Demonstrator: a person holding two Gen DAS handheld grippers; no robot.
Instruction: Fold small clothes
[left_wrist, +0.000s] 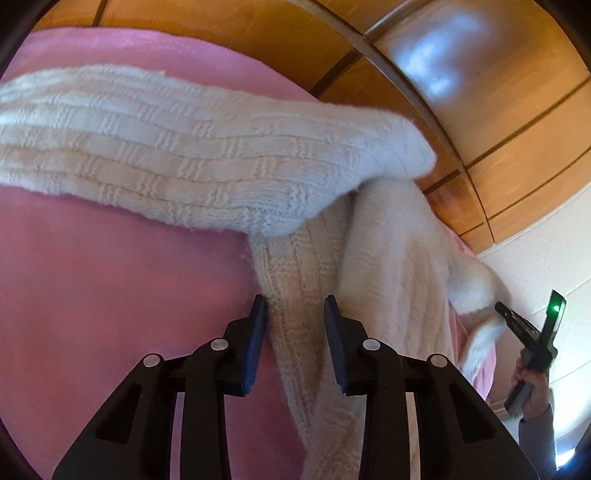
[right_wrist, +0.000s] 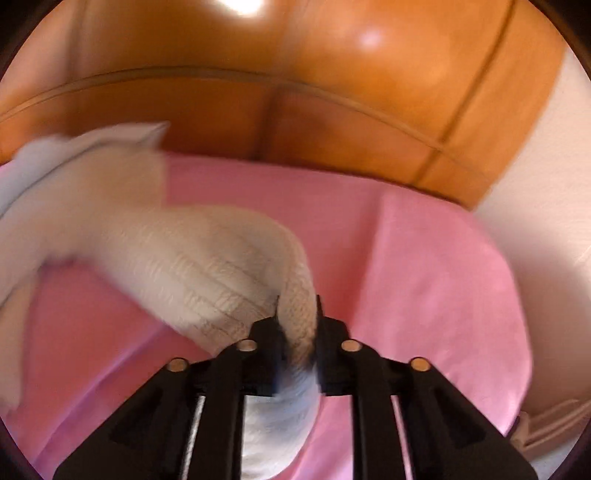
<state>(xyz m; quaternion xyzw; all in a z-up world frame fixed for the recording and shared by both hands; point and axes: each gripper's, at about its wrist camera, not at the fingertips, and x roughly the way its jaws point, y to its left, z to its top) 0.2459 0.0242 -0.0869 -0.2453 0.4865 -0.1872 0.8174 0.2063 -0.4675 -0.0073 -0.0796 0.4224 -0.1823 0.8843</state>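
Note:
A cream knitted garment (left_wrist: 207, 155) lies on a pink sheet (left_wrist: 110, 288); one part stretches left and another runs down toward the camera. My left gripper (left_wrist: 295, 306) has its jaws partly open with a strip of the knit between them, not clamped. My right gripper (right_wrist: 297, 306) is shut on a bunched end of the same cream knit (right_wrist: 207, 266), which shows blurred in the right wrist view. The right gripper also shows in the left wrist view (left_wrist: 524, 332), at the garment's far right end.
A glossy wooden headboard or wall panel (left_wrist: 480, 122) (right_wrist: 295, 92) stands just behind the pink sheet (right_wrist: 424, 258). A white wall (left_wrist: 554, 266) is at the right. A hand (left_wrist: 532, 384) holds the right gripper.

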